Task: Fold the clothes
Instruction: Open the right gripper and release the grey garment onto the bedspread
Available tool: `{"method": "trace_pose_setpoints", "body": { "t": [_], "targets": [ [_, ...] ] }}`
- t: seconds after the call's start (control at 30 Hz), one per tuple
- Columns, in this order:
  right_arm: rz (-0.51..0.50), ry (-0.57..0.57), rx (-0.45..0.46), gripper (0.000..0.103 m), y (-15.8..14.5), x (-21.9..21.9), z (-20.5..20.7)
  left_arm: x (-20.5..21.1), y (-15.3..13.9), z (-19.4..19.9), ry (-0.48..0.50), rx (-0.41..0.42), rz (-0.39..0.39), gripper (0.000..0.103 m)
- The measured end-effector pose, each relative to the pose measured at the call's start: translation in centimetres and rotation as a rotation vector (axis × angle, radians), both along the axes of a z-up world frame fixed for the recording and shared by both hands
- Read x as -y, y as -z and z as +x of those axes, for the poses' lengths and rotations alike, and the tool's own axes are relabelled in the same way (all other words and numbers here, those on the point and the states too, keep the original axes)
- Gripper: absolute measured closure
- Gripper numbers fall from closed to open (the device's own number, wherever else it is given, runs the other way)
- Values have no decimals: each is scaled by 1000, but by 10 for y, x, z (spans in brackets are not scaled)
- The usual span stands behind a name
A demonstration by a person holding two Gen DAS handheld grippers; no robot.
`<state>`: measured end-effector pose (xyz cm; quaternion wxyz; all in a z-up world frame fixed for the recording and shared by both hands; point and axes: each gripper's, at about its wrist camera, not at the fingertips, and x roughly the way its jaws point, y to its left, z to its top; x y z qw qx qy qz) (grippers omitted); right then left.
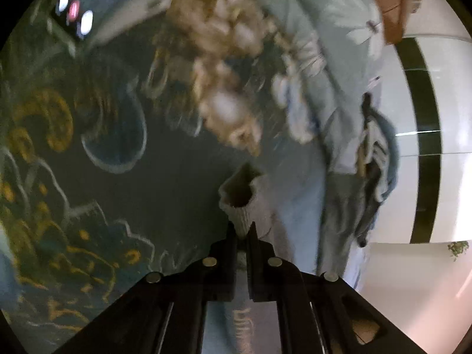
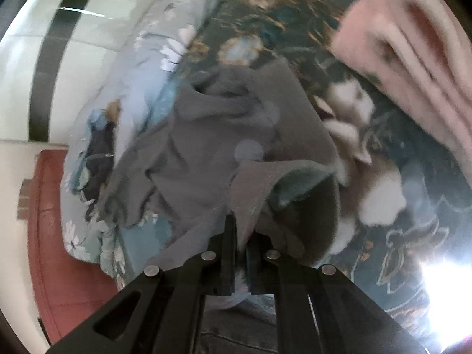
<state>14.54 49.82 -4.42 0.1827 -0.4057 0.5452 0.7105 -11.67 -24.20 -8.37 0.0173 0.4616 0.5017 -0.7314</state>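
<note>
My left gripper (image 1: 242,231) is shut on the ribbed cuff of a grey sleeve (image 1: 240,197), held above a dark floral bedspread (image 1: 118,147). My right gripper (image 2: 242,230) is shut on a fold of the grey fleece garment (image 2: 206,135), which hangs and bunches in front of it over the bed. Both views are motion-blurred.
A pale blue floral duvet (image 1: 324,73) lies along the bed edge, also in the right wrist view (image 2: 132,82). A pink garment (image 2: 413,59) lies at upper right. A phone (image 1: 73,14) sits on the bedspread. A red seat (image 2: 59,236) and white tiled floor (image 1: 442,118) lie beyond.
</note>
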Motion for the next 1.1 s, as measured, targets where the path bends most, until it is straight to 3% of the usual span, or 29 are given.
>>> {"method": "trace_pose_setpoints", "body": {
  "t": [0.13,0.27,0.37,0.47,0.57,0.63,0.67,0.7,0.73,0.9,1.0,1.1],
  "targets": [
    [37,5,-48,98,-14,-9,5,21,-26,10,41,-43,-74,98],
    [38,12,12,98,0,-13,15,26,9,21,68,56,-139,98],
    [6,45,43,98,18,-14,28,31,41,33,53,123,-106,98],
    [-5,47,71,97,23,-18,36,37,50,39,25,121,-58,96],
    [0,34,95,96,21,-21,39,35,45,33,70,119,-79,95],
    [19,11,122,95,16,-20,40,31,35,27,125,130,-127,83],
    [34,-3,140,92,13,-19,40,30,32,26,146,141,-154,75],
    [58,-12,161,88,9,-18,41,29,28,24,168,153,-182,58],
    [82,-19,180,87,5,-17,43,29,26,25,181,153,-202,50],
    [267,-44,255,87,-25,-3,39,28,7,19,277,135,-338,49],
    [446,-142,260,87,-53,22,9,29,3,10,304,114,-376,47],
    [511,-356,191,87,-59,73,-42,27,5,-3,335,97,-363,47]
  ]
}}
